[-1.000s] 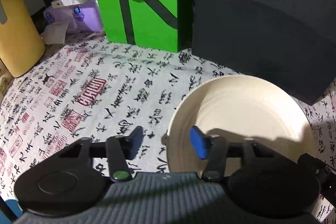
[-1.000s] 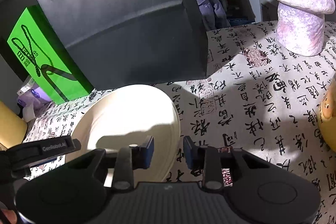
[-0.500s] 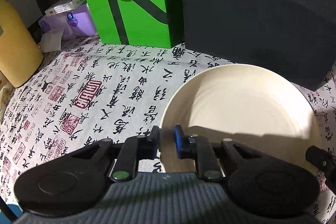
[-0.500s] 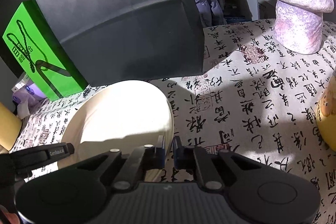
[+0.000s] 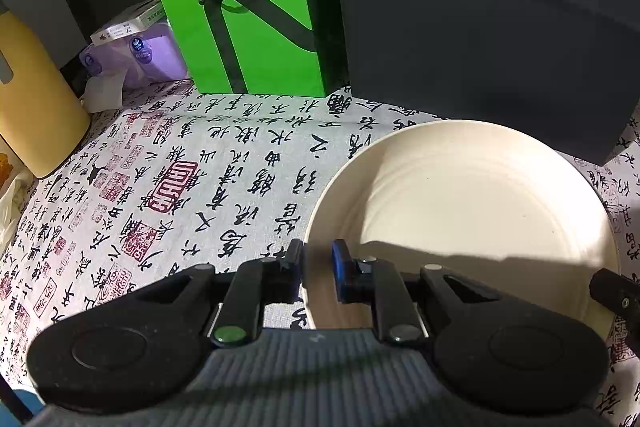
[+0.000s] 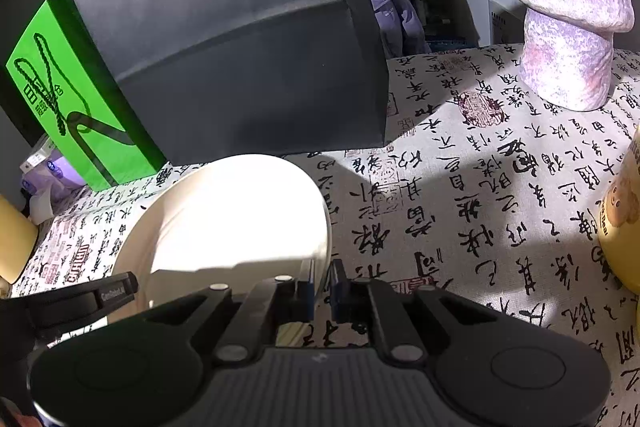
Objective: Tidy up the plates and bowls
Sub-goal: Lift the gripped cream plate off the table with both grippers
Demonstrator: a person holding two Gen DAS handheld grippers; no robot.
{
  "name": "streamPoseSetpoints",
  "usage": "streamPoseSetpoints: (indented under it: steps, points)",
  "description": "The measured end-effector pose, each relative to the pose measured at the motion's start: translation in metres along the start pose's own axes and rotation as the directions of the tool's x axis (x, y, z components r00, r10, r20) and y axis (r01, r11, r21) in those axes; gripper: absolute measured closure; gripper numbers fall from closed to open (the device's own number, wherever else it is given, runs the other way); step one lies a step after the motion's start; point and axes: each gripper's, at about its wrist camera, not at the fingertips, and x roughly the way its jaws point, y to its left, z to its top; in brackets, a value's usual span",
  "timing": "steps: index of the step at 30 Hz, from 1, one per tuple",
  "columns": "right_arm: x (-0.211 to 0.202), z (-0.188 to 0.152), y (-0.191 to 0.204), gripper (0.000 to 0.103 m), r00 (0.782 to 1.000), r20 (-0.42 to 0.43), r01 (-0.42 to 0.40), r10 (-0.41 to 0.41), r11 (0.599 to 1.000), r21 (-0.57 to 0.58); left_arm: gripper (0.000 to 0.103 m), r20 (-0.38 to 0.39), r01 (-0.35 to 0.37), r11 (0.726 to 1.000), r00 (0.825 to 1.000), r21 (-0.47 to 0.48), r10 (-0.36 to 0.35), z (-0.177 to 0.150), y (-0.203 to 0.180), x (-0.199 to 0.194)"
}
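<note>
A cream plate (image 5: 472, 211) lies on the calligraphy-print tablecloth (image 5: 192, 187), in front of a dark grey box. My left gripper (image 5: 318, 259) is shut on the plate's left rim, one finger outside and the blue pad inside. In the right wrist view the same plate (image 6: 240, 219) shows at centre left, and my right gripper (image 6: 322, 281) is shut on its right rim. Each gripper's body is seen at the edge of the other's view.
A dark grey box (image 5: 488, 19) and a green paper bag (image 5: 248, 11) stand just behind the plate. A yellow container (image 5: 36, 99) and purple tissue packs (image 5: 136, 55) sit at the left. A mottled pink vase (image 6: 568, 19) and a yellow bear jar (image 6: 624, 219) stand at the right.
Both grippers closed from open onto opposite rims of the plate. The left gripper shifted slightly toward the plate's rim; the right one held its place.
</note>
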Motion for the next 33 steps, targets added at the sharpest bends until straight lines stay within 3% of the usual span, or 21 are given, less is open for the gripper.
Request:
streamPoseSetpoints:
  steps: [33]
  points:
    - [-0.01,0.002,0.002,0.095,0.999,0.037,-0.008,0.009,1.0,-0.019,0.087,0.055,0.03,1.0,0.998,-0.008,-0.03,0.002,0.005,-0.016]
